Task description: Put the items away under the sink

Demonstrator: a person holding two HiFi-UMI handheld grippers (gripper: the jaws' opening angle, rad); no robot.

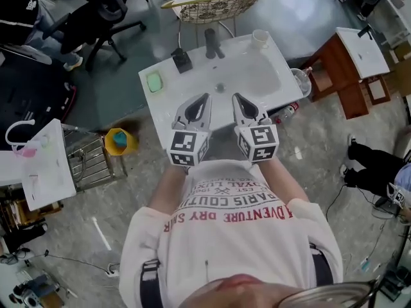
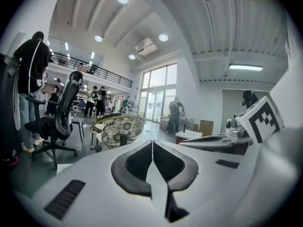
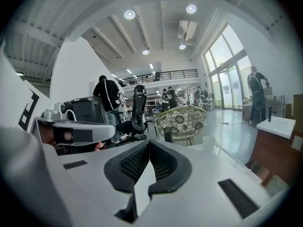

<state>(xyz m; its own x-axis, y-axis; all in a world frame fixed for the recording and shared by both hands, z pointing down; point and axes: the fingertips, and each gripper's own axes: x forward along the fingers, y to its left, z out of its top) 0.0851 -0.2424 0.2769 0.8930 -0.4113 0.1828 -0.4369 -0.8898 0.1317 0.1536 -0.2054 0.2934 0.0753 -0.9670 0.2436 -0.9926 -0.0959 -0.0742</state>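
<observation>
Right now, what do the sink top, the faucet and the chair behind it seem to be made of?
Sink top: smooth, even white with no grain, likely ceramic or resin. Faucet: dark and matte, probably coated metal. Chair: floral-patterned shell with a yellowish rim on thin legs, perhaps fabric or plastic; I cannot tell which.

There's the white T-shirt [image 1: 237,230], short-sleeved, with red and dark block lettering in bands across the chest, and a dark strap [image 1: 149,282] down each side of it. Just ahead of the T-shirt sit the left tongs [image 1: 205,97] and right tongs [image 1: 235,97]: pale grey-white shells tapering to a point, black ribbed pads [image 3: 133,162] inside, dark slotted vents [image 2: 66,198] on the casing. Each carries a cube [image 1: 188,148] of black-and-white square markers at the end nearest the T-shirt.
</observation>
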